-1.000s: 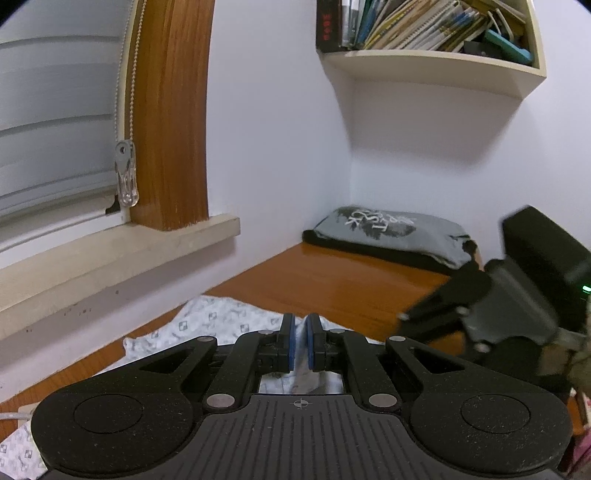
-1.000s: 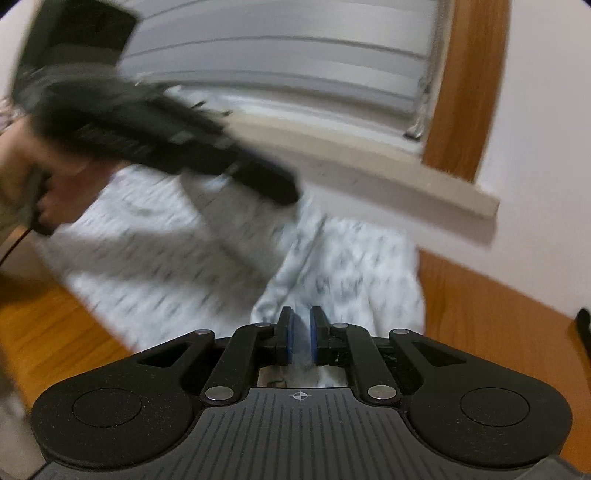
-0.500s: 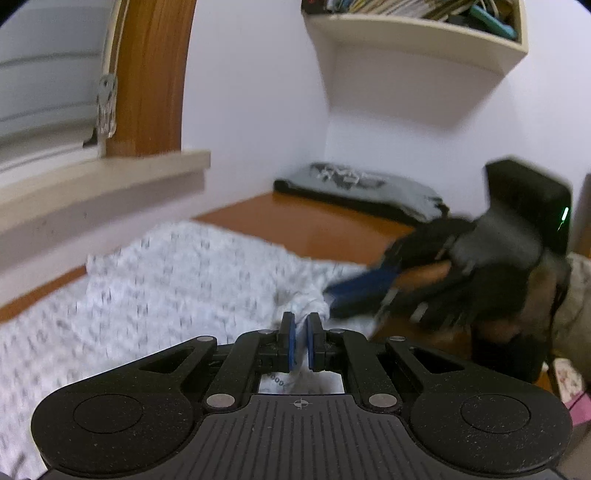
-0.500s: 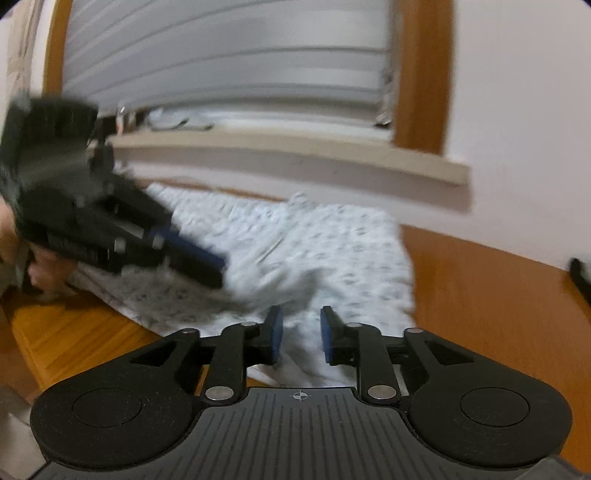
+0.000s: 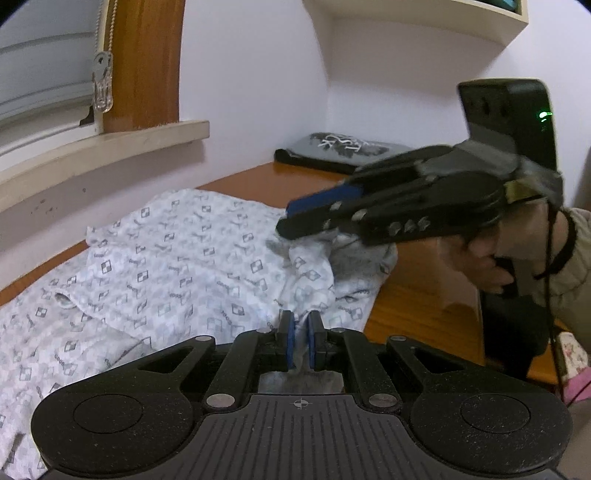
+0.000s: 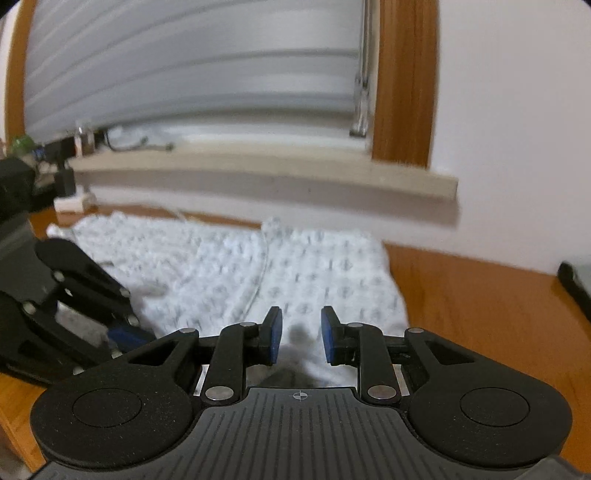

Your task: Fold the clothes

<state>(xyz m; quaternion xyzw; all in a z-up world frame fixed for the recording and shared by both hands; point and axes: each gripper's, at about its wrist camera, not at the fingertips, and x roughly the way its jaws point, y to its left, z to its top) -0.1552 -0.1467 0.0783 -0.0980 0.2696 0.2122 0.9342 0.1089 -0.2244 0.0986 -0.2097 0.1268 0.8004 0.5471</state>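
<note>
Both grippers gripped the patterned white garment (image 5: 177, 258) a second ago; now the right gripper (image 6: 301, 338) gapes wide, released, while the left gripper (image 5: 300, 341) pinches a bunched fold between its jaws, so one layer seems laid.

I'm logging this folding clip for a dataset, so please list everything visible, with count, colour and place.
white patterned cotton garment: one, white with grey checks, spread on the table under the window.
orange-brown wooden table: one, bare to the right of the garment.
folded grey printed T-shirt: one, far corner, on something black.
cream window sill: one, above the table.
brown wooden window frame: one, beside grey blinds.
cream wall shelf: one, top right.
left hand-held gripper: black, blue pads, shut on garment fabric.
right hand-held gripper: black, blue pads, open above the garment.
person's hand: one, holding the right gripper.
</note>
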